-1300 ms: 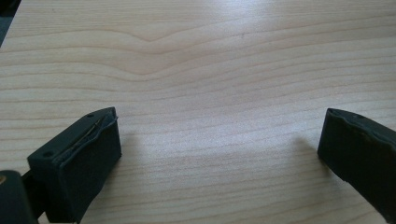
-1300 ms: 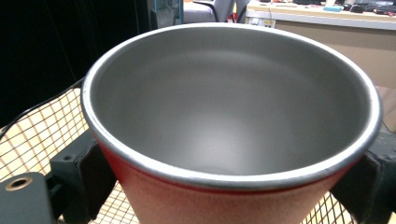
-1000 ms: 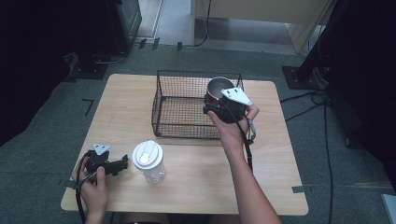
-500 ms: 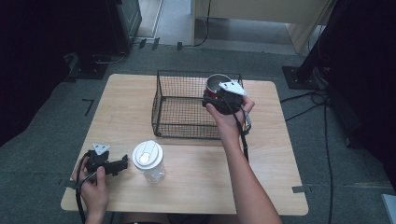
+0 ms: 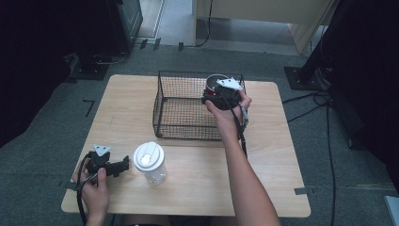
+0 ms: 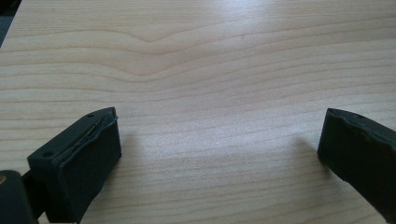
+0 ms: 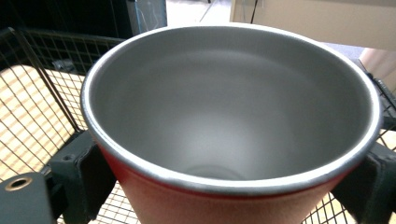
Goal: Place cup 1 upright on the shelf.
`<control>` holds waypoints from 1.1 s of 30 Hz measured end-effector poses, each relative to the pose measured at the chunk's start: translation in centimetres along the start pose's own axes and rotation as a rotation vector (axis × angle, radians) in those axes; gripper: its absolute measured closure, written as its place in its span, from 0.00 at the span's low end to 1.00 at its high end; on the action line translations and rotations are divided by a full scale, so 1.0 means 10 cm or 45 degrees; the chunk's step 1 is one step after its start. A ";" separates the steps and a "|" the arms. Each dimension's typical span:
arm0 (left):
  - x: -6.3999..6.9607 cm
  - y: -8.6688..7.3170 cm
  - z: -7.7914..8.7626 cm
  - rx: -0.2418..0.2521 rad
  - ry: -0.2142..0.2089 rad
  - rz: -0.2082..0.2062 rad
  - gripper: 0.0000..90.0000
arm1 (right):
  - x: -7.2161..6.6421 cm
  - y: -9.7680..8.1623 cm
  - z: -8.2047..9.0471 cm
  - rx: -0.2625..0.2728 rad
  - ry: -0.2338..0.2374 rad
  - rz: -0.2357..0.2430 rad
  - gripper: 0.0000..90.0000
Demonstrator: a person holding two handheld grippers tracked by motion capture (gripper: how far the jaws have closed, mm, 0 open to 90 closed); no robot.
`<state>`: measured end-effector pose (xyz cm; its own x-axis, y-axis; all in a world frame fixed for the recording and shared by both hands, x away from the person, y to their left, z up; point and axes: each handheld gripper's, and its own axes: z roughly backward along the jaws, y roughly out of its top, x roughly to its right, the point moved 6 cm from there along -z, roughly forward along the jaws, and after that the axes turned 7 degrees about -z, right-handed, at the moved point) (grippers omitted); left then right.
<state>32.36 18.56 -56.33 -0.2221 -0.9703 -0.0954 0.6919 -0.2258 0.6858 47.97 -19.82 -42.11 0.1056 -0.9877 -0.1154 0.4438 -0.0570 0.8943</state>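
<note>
This looks like a lab or test room. A pale wooden table [image 5: 131,103] stands on grey carpet [image 5: 42,155]. Around the table, black equipment stands [image 5: 308,77] and loose black cables [image 5: 329,136] crowd the floor.

Light wooden table [image 5: 117,108], grey carpet floor [image 5: 42,155] (cables trailing), dark surroundings, pale cabinet [image 5: 263,12]

A fixed high camera looks forward and down over the wooden table [image 5: 117,108]. The left gripper camera skims bare tabletop at close range near seven o'clock; the right gripper camera, near one o'clock, peers closely into a red cup [image 7: 233,116] over the wire basket [image 5: 181,106], both shared with the high view.
</note>
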 end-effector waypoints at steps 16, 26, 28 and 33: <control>0.00 0.00 0.00 -0.001 0.000 -0.001 0.00 | 0.01 -0.14 -0.27 -0.106 -0.015 0.014 0.08; 0.00 0.00 0.00 -0.001 0.000 -0.001 0.00 | 0.07 -0.17 -0.35 -0.186 -0.016 -0.065 0.08; 0.00 0.00 0.00 -0.001 0.000 -0.001 0.00 | 0.08 -0.18 -0.36 -0.196 -0.019 -0.064 0.08; 0.00 0.00 0.00 0.000 0.000 0.000 0.00 | 0.08 -0.19 -0.41 -0.209 -0.027 -0.051 0.08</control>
<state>32.36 18.56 -56.33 -0.2222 -0.9703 -0.0955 0.6919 -0.2259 0.6857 50.87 -19.95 -45.64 0.0671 -0.9880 -0.1389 0.5869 -0.0735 0.8063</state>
